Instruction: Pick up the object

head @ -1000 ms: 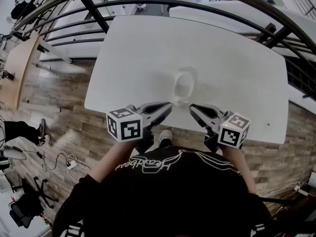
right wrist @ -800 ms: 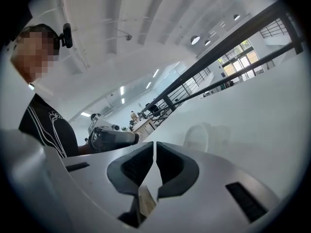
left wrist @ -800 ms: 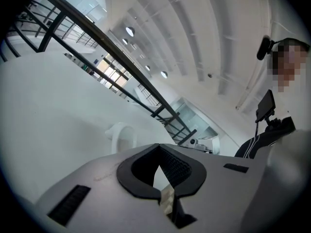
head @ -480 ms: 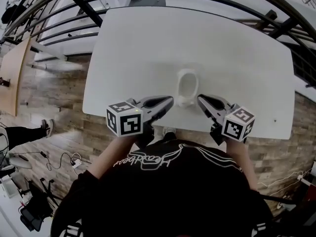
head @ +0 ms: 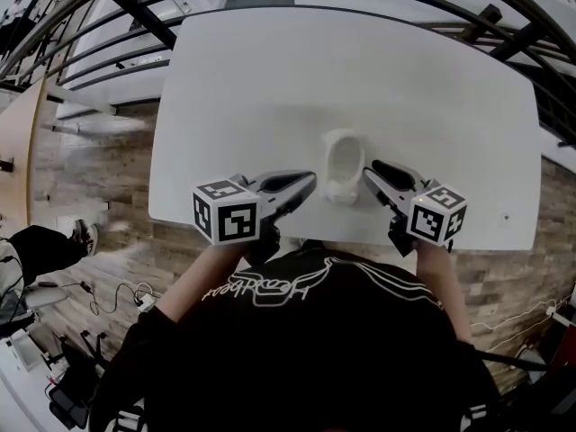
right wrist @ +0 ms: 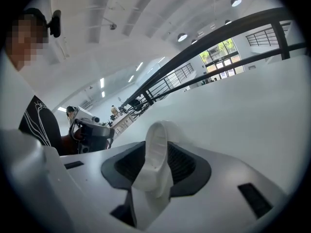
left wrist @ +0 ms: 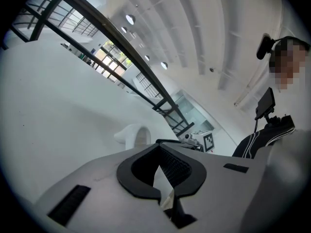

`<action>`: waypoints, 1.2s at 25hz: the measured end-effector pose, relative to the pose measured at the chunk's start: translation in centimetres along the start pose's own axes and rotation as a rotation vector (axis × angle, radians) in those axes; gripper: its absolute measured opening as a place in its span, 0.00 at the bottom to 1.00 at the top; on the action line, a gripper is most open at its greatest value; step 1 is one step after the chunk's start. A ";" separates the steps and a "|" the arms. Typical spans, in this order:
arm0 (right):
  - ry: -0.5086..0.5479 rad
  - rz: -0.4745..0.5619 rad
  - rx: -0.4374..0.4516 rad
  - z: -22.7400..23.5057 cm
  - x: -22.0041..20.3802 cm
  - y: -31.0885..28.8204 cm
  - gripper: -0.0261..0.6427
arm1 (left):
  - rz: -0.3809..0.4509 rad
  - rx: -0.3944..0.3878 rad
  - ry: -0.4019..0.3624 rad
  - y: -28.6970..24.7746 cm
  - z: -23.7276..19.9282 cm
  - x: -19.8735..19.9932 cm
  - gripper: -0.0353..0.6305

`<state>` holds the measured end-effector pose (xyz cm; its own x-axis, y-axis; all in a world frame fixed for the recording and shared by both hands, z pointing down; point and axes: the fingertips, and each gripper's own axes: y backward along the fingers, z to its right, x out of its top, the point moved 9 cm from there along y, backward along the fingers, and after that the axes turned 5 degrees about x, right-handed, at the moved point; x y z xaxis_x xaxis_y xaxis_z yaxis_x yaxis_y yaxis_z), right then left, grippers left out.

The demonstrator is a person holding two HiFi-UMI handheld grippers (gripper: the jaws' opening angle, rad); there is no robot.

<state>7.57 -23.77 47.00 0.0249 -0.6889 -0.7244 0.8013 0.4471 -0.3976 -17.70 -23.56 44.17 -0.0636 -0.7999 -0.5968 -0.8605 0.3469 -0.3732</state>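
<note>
**White object between my two hand-held grippers**

My left hand-held gripper (head: 304,185) points in over the near edge of the white tabletop (head: 270,79). Its jaws are drawn narrow, with nothing between them. Just to its right, the white loop-shaped object (head: 343,163) rests on the tabletop, close to that near edge. My right hand-held gripper (head: 371,171) comes in at the object's right side. Its jaws are opening, and its own view shows the object standing between them.
</note>
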 end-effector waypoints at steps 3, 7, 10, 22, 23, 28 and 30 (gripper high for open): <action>-0.023 -0.023 -0.018 0.9 -0.1 -0.4 0.22 | -0.013 0.002 0.008 -0.2 -0.4 0.1 0.06; -0.113 -0.059 -0.051 2.5 0.3 -2.0 0.23 | -0.020 0.005 0.021 -0.2 -2.0 1.0 0.06; -0.202 -0.086 -0.017 3.0 0.3 -2.8 0.23 | -0.018 -0.002 0.023 -0.4 -2.2 1.4 0.06; -0.239 -0.152 -0.003 3.8 0.0 -4.3 0.22 | -0.023 -0.002 0.032 -0.7 -3.1 1.7 0.06; -0.246 -0.149 0.001 3.9 0.0 -4.3 0.22 | -0.024 -0.002 0.033 -0.7 -3.1 1.7 0.06; -0.264 -0.147 0.014 4.2 -0.4 -4.4 0.22 | -0.020 0.002 0.038 -0.9 -3.5 1.5 0.06; -0.270 -0.150 0.017 4.3 -0.4 -4.4 0.22 | -0.018 0.005 0.040 -1.0 -3.5 1.4 0.06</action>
<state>6.62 -27.85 51.44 0.0618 -0.8744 -0.4813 0.8177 0.3209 -0.4780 -18.72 -26.68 46.19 -0.0683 -0.8253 -0.5606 -0.8593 0.3341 -0.3872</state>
